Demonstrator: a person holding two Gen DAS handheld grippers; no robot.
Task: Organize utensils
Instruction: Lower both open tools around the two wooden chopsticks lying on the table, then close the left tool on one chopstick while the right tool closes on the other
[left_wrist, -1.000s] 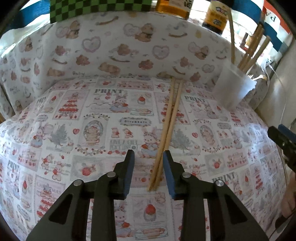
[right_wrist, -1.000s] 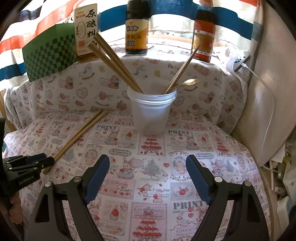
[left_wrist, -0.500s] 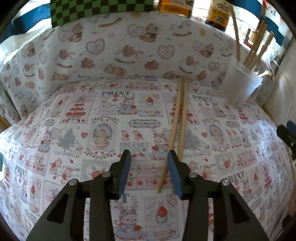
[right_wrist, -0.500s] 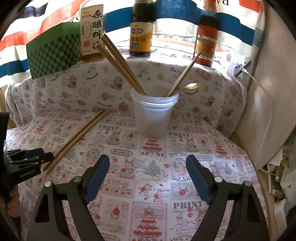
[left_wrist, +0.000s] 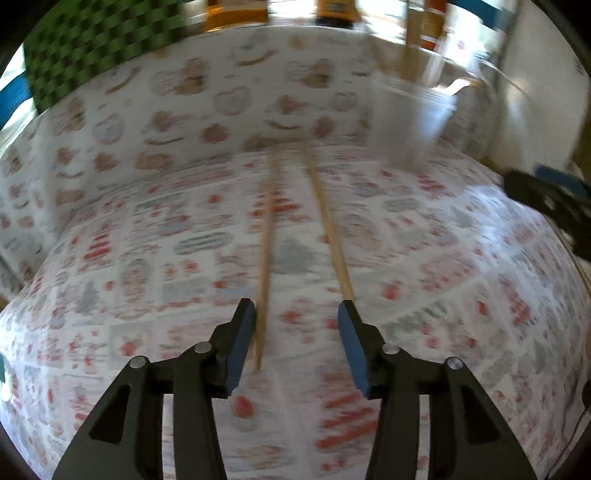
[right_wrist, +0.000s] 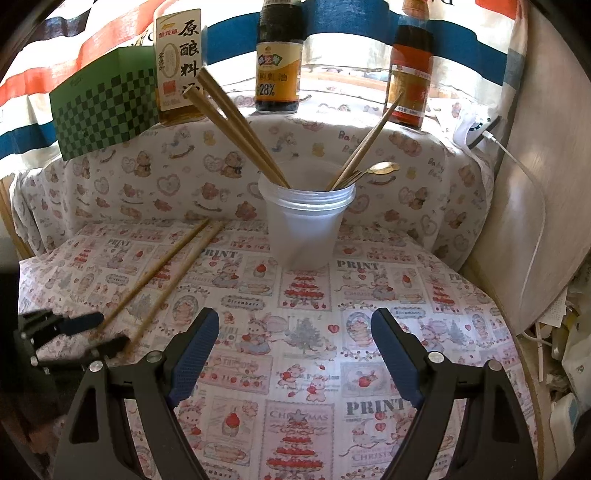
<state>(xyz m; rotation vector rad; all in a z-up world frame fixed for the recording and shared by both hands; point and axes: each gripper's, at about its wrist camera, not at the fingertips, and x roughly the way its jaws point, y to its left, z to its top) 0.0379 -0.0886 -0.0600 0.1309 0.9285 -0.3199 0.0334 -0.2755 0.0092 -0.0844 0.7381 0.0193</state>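
Note:
Two wooden chopsticks (left_wrist: 328, 225) lie loose on the printed tablecloth, also in the right wrist view (right_wrist: 162, 273). My left gripper (left_wrist: 297, 314) is open at their near ends, one stick by each finger; it shows in the right wrist view (right_wrist: 92, 332). That view is blurred. A clear plastic cup (right_wrist: 306, 221) stands at the back, holding several chopsticks and a gold spoon (right_wrist: 384, 168). My right gripper (right_wrist: 295, 332) is open and empty, in front of the cup.
Three sauce bottles (right_wrist: 277, 59) and a green checkered box (right_wrist: 107, 107) stand on the ledge behind the padded back wall. A white cable (right_wrist: 532, 206) hangs at the right by a wooden panel. Clutter lies past the table's right edge.
My left gripper has opened wider and swung right, so the two chopsticks now lie spread apart between its fingers. The right gripper has barely moved.

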